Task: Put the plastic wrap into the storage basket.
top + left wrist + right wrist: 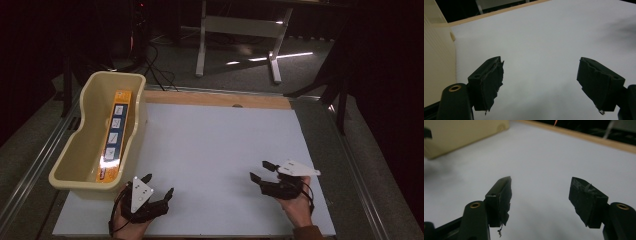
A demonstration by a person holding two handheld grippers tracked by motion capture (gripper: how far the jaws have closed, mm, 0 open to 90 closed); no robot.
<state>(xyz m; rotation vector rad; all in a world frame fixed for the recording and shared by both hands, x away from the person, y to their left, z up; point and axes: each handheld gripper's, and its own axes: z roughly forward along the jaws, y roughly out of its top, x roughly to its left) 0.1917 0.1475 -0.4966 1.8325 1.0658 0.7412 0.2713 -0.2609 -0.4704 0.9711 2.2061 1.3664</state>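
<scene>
A cream plastic bin (pixel 134 131) stands at the left of the white table top (pixel 215 140), and a long orange box (pixel 114 135) lies inside it. My left gripper (pixel 159 183) rests near the front edge, just right of the bin's near corner, jaws wide apart over bare white surface (pixel 540 75). My right gripper (pixel 258 169) sits low at the front right, pointing left toward the bin. Its jaws stand open with nothing between them (pixel 540 192). The bin's wall (pixel 436 50) rises close on the left in the left gripper view, and the bin (pixel 461 132) lies farther off in the right gripper view.
A wooden strip (pixel 220 99) runs along the table's far edge. Metal rails (pixel 30 165) flank the table on both sides. Beyond it, a white desk frame (pixel 240 30) and cables (pixel 157 70) sit on the dark floor.
</scene>
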